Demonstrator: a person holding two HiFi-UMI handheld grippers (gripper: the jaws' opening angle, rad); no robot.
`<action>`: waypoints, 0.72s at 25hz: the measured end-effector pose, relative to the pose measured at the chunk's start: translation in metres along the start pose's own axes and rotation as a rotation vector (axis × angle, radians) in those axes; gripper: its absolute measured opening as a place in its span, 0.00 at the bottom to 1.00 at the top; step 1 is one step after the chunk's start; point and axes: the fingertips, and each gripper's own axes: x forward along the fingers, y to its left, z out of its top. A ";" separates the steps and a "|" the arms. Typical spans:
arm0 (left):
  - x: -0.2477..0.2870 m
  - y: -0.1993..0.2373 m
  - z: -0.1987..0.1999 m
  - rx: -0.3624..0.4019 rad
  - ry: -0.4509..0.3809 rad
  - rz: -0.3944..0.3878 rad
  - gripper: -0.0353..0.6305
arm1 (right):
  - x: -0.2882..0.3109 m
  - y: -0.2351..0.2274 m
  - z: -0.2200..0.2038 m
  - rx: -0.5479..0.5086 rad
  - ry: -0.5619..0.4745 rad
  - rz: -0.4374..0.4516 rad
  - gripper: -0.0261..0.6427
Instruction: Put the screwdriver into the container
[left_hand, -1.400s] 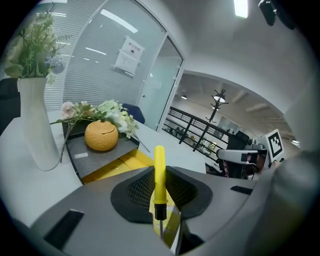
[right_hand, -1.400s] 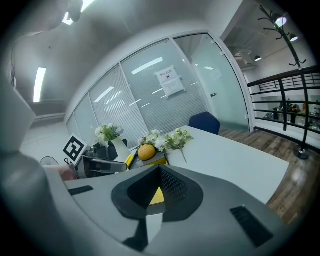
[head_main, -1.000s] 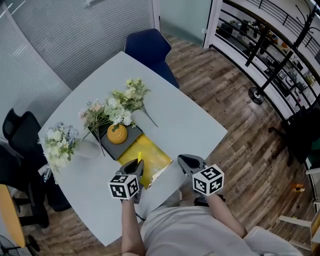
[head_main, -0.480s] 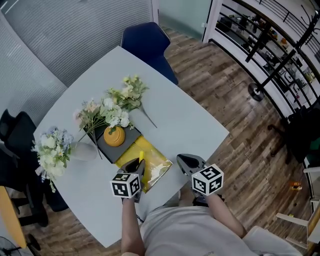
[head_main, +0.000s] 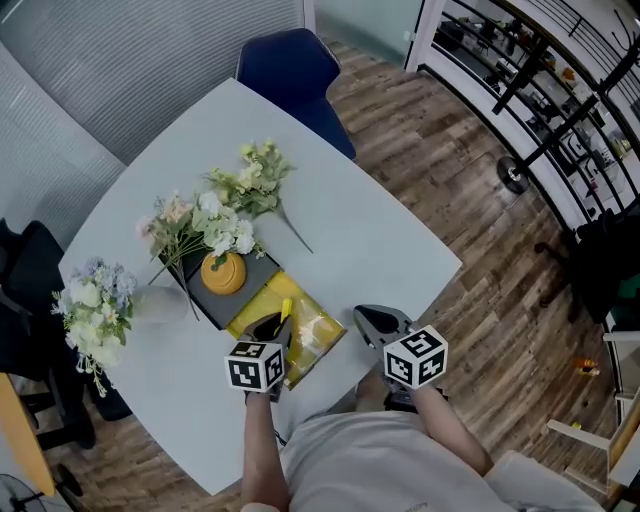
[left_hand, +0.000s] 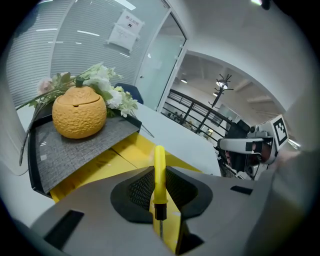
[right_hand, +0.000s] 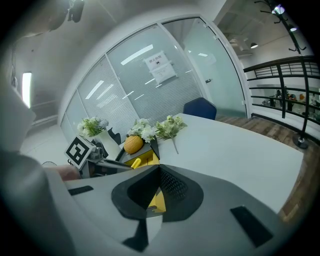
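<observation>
The left claw is closed on a yellow screwdriver. Its two dark pads press the handle from either side. The handle sticks up and forward past the tips, while the black collar and thin metal shaft point back down between the jaws. From above, we see this claw poised over a flat yellow box near the front edge of a pale table, with the screwdriver's handle above the box. We cannot tell whether the tool touches the box or hangs just over it.

The right claw is just beside the box, on its right, over bare tabletop. Its pads seem to meet at the tips, and we see nothing between them.

Behind the box lies a dark tray lined with grey cloth, its near edge overlapping the box. On the tray sits an orange pot with a pitted skin like the fruit. A spray of white and green flowers lies across the table behind the pot, touching the tray. Further left, a white vase holds pale flowers. A blue chair stands at the far side of the table.
</observation>
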 end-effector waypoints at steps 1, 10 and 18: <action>0.003 0.000 -0.001 0.004 0.009 -0.001 0.15 | 0.002 -0.001 -0.001 0.001 0.004 0.000 0.06; 0.026 0.004 -0.008 0.042 0.087 0.006 0.15 | 0.011 -0.012 -0.007 0.013 0.033 -0.015 0.06; 0.041 0.004 -0.017 0.087 0.146 0.024 0.15 | 0.012 -0.021 -0.011 0.027 0.042 -0.028 0.06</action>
